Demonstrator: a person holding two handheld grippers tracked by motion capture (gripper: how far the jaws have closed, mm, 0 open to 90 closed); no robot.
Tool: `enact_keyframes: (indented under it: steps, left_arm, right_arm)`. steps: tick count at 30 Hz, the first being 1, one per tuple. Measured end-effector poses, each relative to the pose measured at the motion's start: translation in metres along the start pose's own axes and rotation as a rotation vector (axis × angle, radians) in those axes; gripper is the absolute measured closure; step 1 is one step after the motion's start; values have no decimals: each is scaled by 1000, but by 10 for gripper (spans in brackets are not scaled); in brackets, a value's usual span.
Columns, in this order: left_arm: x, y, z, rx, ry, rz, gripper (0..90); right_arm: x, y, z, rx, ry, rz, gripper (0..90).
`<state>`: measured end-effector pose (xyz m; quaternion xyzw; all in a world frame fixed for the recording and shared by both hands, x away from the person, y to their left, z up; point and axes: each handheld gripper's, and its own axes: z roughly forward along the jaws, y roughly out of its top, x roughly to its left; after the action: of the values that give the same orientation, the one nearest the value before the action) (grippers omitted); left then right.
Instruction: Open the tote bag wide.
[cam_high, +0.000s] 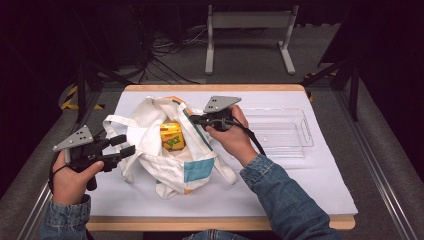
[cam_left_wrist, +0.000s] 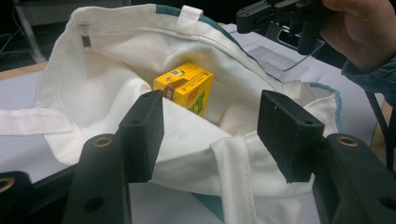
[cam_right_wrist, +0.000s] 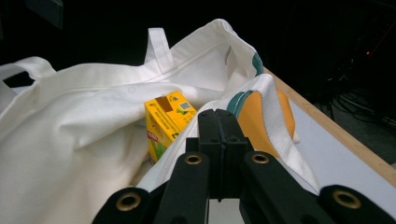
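One bag (cam_high: 165, 150), one box (cam_high: 172, 136), one tray (cam_high: 280, 131) and two grippers are on or over the table (cam_high: 320, 185).

The bag is a white cloth tote with teal trim, an orange patch and a pale blue patch on its outer side. It lies slumped in the middle of the table, mouth gaping upward, its webbing handles flopped outward. The fabric is soft, creased and stitched along the rim.

The box sits inside the bag, near the middle of the opening. It is a small yellow carton, rectangular and sharp-edged, with green and brown print and a smooth printed-card surface.

The tray is clear, hard plastic, a shallow rectangle with rounded corners, lying to the right of the bag, just beyond the person's right hand.

The left gripper (cam_left_wrist: 210, 135) is open, its black, blocky jaws standing apart on either side of the bag's near rim and one handle, not pressing on the cloth.

The right gripper (cam_right_wrist: 218, 135) is closed at the bag's far right rim; its jaws meet, and whether the cloth edge is pinched between them I cannot tell.
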<state>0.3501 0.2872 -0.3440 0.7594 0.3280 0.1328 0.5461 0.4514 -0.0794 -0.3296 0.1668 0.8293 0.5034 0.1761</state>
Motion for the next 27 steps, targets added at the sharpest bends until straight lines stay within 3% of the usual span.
enact_keyframes:
  steps: [1,4,5,7,11,18,22,24,27]
  left_arm:
    - [0,0,0,0,0,0,422]
    - [0,0,0,1,2,-2,422]
    - [0,0,0,0,2,-1,421]
    - [0,0,0,3,3,-1,419]
    - [0,0,0,1,1,1,418]
    - [1,0,0,-3,3,-7,417]
    - [0,0,-2,-4,3,-13,415]
    - [2,1,-2,-6,11,2,410]
    - [1,1,-2,-8,12,-8,394]
  right_arm:
    - [-1,0,0,-3,16,27,868]
    - [-3,-2,7,-13,54,124,496]
    - [-2,-2,11,-15,54,119,405]
    - [2,-3,17,1,33,92,344]
    - [5,-5,28,42,33,106,345]
    - [5,-7,40,107,30,99,521]
    - [6,-4,38,94,32,80,706]
    - [5,-2,35,83,25,64,748]
    - [3,-1,30,77,12,53,780]
